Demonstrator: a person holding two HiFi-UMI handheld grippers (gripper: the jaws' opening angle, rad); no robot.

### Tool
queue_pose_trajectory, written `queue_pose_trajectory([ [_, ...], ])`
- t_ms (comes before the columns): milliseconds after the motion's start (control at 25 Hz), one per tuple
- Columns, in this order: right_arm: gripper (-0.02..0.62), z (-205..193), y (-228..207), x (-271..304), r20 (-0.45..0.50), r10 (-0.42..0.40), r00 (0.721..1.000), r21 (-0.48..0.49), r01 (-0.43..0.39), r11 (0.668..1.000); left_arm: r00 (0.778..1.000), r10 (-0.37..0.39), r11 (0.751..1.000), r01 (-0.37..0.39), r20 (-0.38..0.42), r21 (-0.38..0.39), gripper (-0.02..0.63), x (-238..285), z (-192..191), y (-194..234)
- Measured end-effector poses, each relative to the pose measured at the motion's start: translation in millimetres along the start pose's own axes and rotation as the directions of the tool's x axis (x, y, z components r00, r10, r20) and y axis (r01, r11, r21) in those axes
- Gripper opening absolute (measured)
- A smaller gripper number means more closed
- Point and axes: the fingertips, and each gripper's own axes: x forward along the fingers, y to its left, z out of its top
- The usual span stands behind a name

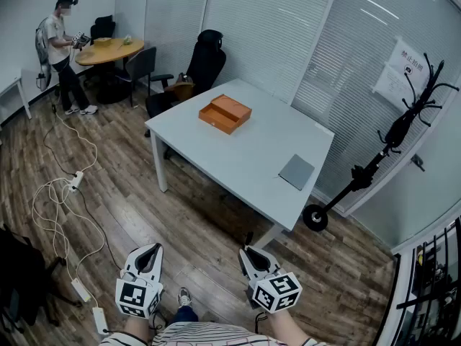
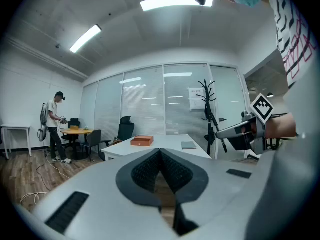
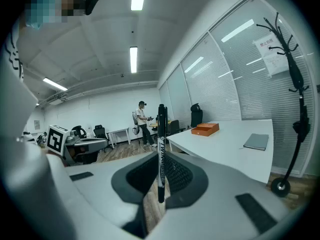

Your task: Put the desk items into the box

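Observation:
An open orange box (image 1: 225, 114) sits on the white desk (image 1: 238, 157), with a grey notebook (image 1: 297, 171) nearer the desk's right edge. Both grippers hang close to my body over the wooden floor, well short of the desk. My right gripper (image 1: 250, 255) is shut on a black marker pen (image 3: 161, 149) that stands upright between its jaws. My left gripper (image 1: 149, 255) is shut with nothing in it; its jaws meet in the left gripper view (image 2: 160, 156). The box (image 3: 205, 129) and notebook (image 3: 257, 141) also show in the right gripper view.
A black coat rack (image 1: 403, 128) leans by the glass wall right of the desk. A black office chair (image 1: 204, 63) stands behind the desk. Cables and power strips (image 1: 65, 207) trail over the floor at left. A person (image 1: 61, 49) stands by a round wooden table (image 1: 109, 49).

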Motion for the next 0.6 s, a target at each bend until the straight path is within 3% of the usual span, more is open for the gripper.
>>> queue_pose_trajectory([
  [600,0.052,29.8,2.4,86.8,0.055,-0.036,0.998,0.046,0.034,0.998,0.999,-0.053,0.999,0.053,0.004,-0.01,0.021,46.4,0.2,77.2],
])
